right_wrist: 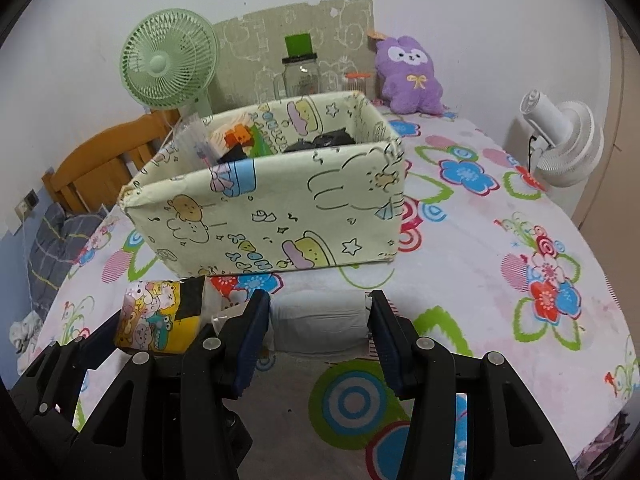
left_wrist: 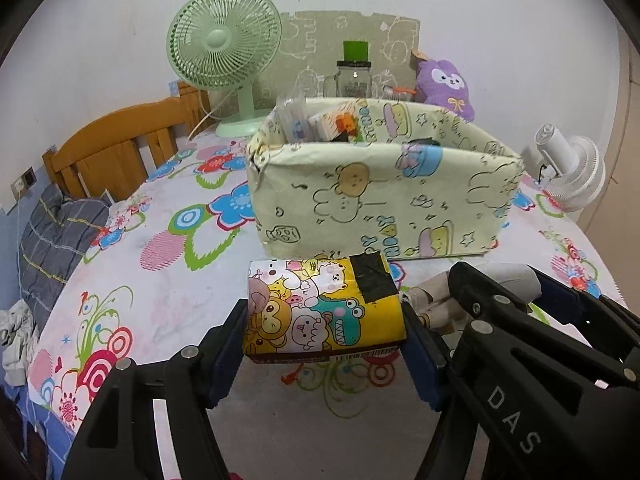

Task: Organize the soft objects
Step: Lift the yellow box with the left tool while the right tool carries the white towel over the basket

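My left gripper (left_wrist: 325, 312) is shut on a yellow tissue pack (left_wrist: 320, 304) printed with cartoon animals and patched with black tape, held just above the flowered bedsheet (left_wrist: 168, 280). My right gripper (right_wrist: 320, 300) is shut on a soft white pack (right_wrist: 320, 318), also off the sheet. The two grippers are side by side: the right gripper's white pack (left_wrist: 508, 276) shows right of the yellow one, and the yellow pack (right_wrist: 160, 316) shows lower left in the right wrist view. Right behind both stands a pale green cartoon-print fabric box (left_wrist: 360, 200) (right_wrist: 260, 220) holding several items.
At the back are a green desk fan (left_wrist: 224, 44), a glass jar with a green lid (left_wrist: 354, 76), a purple plush (right_wrist: 410, 76) and a white fan (right_wrist: 560, 140) at the right. A wooden headboard (left_wrist: 116, 148) and a grey pillow (left_wrist: 56, 232) lie left.
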`<state>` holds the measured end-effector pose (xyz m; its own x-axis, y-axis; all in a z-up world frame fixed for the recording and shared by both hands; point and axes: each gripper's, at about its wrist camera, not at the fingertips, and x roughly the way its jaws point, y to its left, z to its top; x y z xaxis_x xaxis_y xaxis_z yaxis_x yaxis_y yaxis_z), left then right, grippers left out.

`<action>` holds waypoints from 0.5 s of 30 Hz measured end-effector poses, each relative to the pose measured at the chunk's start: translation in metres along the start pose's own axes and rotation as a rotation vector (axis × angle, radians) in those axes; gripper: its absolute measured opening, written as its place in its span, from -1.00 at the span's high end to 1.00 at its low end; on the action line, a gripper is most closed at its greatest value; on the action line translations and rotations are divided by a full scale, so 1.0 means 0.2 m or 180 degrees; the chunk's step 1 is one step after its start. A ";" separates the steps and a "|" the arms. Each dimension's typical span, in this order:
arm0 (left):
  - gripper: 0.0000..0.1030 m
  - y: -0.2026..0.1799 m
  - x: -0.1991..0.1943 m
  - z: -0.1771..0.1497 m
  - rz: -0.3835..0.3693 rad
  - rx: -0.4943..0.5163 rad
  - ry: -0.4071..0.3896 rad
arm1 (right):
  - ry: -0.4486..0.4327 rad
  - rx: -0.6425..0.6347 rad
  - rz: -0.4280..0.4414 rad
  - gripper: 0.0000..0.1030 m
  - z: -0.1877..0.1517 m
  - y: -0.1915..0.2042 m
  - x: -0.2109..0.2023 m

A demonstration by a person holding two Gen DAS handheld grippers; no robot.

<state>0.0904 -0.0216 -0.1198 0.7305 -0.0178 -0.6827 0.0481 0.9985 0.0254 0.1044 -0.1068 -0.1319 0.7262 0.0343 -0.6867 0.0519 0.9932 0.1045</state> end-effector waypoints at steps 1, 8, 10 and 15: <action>-0.41 0.00 -0.01 0.00 -0.0002 -0.0003 -0.0012 | -0.0015 -0.0003 0.0000 -0.04 0.00 0.00 -0.01; -0.41 -0.03 -0.11 0.01 -0.0003 -0.0021 -0.0123 | -0.0138 -0.0019 0.0031 -0.04 0.02 -0.03 -0.11; -0.41 -0.04 -0.14 0.02 -0.0009 -0.0030 -0.0152 | -0.0165 -0.0022 0.0037 -0.04 0.03 -0.03 -0.14; -0.41 -0.06 -0.20 0.05 -0.0021 -0.0050 -0.0236 | -0.0254 -0.0041 0.0047 -0.04 0.06 -0.04 -0.22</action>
<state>0.0668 -0.0330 -0.0852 0.7786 -0.0277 -0.6269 0.0429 0.9990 0.0091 0.0799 -0.1182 -0.0950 0.7791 0.0404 -0.6256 0.0324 0.9940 0.1045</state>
